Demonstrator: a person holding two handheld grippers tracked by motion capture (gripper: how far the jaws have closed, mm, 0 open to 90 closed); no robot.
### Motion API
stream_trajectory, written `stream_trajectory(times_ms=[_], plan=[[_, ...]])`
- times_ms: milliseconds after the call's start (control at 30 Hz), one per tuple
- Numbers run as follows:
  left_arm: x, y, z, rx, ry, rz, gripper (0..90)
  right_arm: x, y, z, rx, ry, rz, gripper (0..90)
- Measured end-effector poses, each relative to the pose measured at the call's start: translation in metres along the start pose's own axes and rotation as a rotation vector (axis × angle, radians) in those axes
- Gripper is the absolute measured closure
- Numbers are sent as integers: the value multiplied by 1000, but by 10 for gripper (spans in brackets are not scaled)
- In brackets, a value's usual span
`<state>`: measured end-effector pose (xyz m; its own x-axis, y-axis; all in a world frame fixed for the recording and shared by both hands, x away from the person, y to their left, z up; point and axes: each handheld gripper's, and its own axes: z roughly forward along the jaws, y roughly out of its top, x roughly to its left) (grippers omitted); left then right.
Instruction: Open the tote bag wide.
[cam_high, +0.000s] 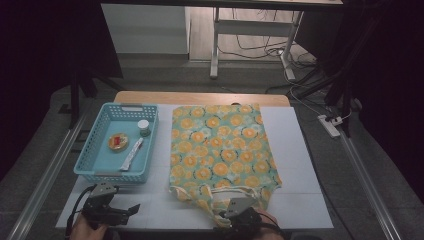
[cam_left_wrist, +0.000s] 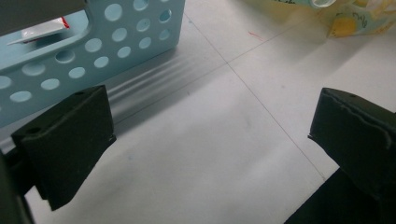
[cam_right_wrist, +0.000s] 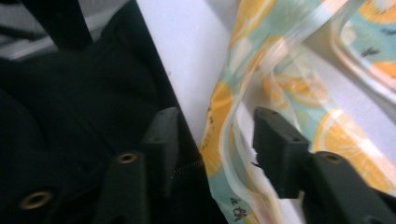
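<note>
A tote bag (cam_high: 220, 145) printed with orange slices lies flat on the white mat (cam_high: 295, 150), its handles toward the near edge. My right gripper (cam_high: 231, 209) is at the bag's near edge, by the handles. In the right gripper view its jaws (cam_right_wrist: 217, 135) stand partly apart with a fold of the bag's edge (cam_right_wrist: 224, 154) between them, and a gap shows beside the fabric. My left gripper (cam_high: 127, 210) rests low at the near left. The left gripper view has its jaws (cam_left_wrist: 210, 135) wide apart over bare mat, with nothing between them.
A light blue perforated basket (cam_high: 87, 150) stands left of the bag, close to the left gripper (cam_left_wrist: 93, 46). It holds a small white-capped jar (cam_high: 144, 128), a round yellow-and-red tin (cam_high: 118, 142) and a white sachet (cam_high: 132, 154). Dark cloth (cam_right_wrist: 70, 93) lies off the mat's near edge.
</note>
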<state>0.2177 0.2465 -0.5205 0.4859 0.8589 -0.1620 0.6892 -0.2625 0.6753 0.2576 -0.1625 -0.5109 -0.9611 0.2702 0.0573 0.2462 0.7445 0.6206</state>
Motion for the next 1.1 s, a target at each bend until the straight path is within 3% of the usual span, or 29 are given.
stream_trajectory(times_ms=[133, 233, 600, 833, 1100], plan=[[0, 0, 0, 0, 1, 1, 0, -1, 0, 3, 42, 13, -21, 780], [0, 0, 0, 0, 1, 1, 0, -5, 1, 1, 37, 44, -19, 896], [0, 0, 0, -3, 0, -3, 0, -28, 23, -19, -29, 68, 16, 900], [1, 0, 0, -3, 0, -6, 0, -49, 41, -32, -77, 18, 16, 900], [1, 0, 0, -4, -2, -8, 0, -81, 53, -31, -91, -31, 45, 900]])
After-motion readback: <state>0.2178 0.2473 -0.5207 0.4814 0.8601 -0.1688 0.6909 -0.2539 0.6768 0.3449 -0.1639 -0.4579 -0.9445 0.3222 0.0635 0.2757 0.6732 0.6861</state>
